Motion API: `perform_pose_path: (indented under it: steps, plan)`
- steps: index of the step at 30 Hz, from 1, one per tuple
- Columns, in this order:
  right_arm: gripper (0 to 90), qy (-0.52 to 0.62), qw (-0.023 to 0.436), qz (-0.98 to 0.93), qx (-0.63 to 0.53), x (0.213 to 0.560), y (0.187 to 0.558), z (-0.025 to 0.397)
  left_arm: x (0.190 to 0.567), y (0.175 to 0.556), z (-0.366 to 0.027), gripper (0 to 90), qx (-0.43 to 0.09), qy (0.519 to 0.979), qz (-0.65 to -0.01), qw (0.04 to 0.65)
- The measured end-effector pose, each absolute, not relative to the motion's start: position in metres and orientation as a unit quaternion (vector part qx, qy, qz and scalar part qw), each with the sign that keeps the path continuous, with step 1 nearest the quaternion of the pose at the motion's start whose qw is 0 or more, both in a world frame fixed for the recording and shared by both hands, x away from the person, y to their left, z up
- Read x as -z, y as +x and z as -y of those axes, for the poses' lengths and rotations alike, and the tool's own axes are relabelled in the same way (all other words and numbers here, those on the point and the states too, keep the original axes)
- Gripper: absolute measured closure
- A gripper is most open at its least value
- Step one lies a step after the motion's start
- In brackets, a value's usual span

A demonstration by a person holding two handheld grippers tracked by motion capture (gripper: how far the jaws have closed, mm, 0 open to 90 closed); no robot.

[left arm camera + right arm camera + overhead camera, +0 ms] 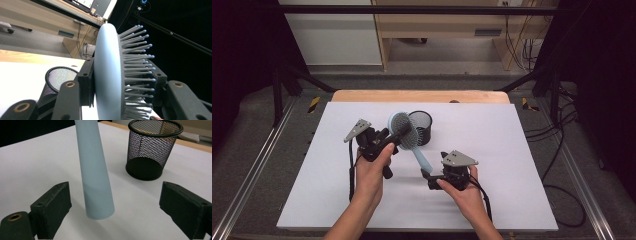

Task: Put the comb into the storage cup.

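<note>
I see a white table sheet (492, 150) spread over a wooden top, with a strip of bare wood showing along the far edge. Dark metal rails run down both sides, grey floor lies around it, and pale wooden furniture with loose cables stands beyond the far edge.

I count one hairbrush, one mesh cup, two grippers and two hands.

Taking the mesh cup (420, 127) as my landmark and going left to right: my left gripper (398, 134) sits just left of the cup, held in the left hand (373, 167). In the left gripper view its jaws are clamped on the pale blue head of the hairbrush (107, 72), one pad on the smooth back, the other in among the bristles. The brush head is raised off the sheet and stands on edge, just left of the cup and overlapping it in the high view. The handle slopes down from the head toward the near side of the cup.

The cup stands upright on the sheet with its mouth open upward.

My right gripper (426, 175) is on the near side of the cup, a little to the right, in the right hand (462, 192). In the right gripper view its jaws are spread wide, with the handle end between them and touching neither pad.
</note>
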State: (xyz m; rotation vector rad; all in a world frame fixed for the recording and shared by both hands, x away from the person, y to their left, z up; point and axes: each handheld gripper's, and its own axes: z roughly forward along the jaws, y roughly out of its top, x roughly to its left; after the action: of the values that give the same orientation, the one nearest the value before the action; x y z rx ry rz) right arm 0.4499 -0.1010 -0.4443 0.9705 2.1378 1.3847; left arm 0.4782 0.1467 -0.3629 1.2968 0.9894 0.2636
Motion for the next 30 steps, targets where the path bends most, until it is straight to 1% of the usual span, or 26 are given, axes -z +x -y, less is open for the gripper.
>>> perform_pose_path:
  steps: [13, 19, 24, 25, 26, 27, 28, 30]
  plan:
    - [11.1, 0.353, 0.195, -0.767, -0.5, 0.444, 0.451, 0.11, 0.36, 0.479, -0.152, 50.7, -0.124, 0.576, -0.439, 0.678]
    - [8.4, 0.353, 0.215, -0.762, -0.498, 0.443, 0.448, 0.118, 0.353, 0.48, -0.155, 50.7, -0.134, 0.579, -0.431, 0.679]
    - [8.0, 0.352, 0.228, -0.765, -0.489, 0.443, 0.446, 0.127, 0.343, 0.483, -0.157, 50.6, -0.139, 0.575, -0.426, 0.684]
    - [7.1, 0.352, 0.236, -0.763, -0.488, 0.443, 0.445, 0.132, 0.34, 0.484, -0.158, 50.6, -0.14, 0.574, -0.425, 0.686]
    - [5.9, 0.355, 0.261, -0.756, -0.485, 0.445, 0.443, 0.146, 0.334, 0.486, -0.158, 50.6, -0.144, 0.577, -0.421, 0.685]
    - [5.9, 0.355, 0.261, -0.756, -0.485, 0.445, 0.443, 0.146, 0.334, 0.486, -0.158, 50.6, -0.144, 0.577, -0.421, 0.685]
    - [5.6, 0.365, 0.276, -0.748, -0.481, 0.447, 0.441, 0.162, 0.328, 0.489, -0.157, 50.6, -0.149, 0.58, -0.417, 0.683]
    - [5.6, 0.369, 0.276, -0.745, -0.482, 0.448, 0.44, 0.168, 0.324, 0.49, -0.157, 50.6, -0.151, 0.58, -0.415, 0.684]
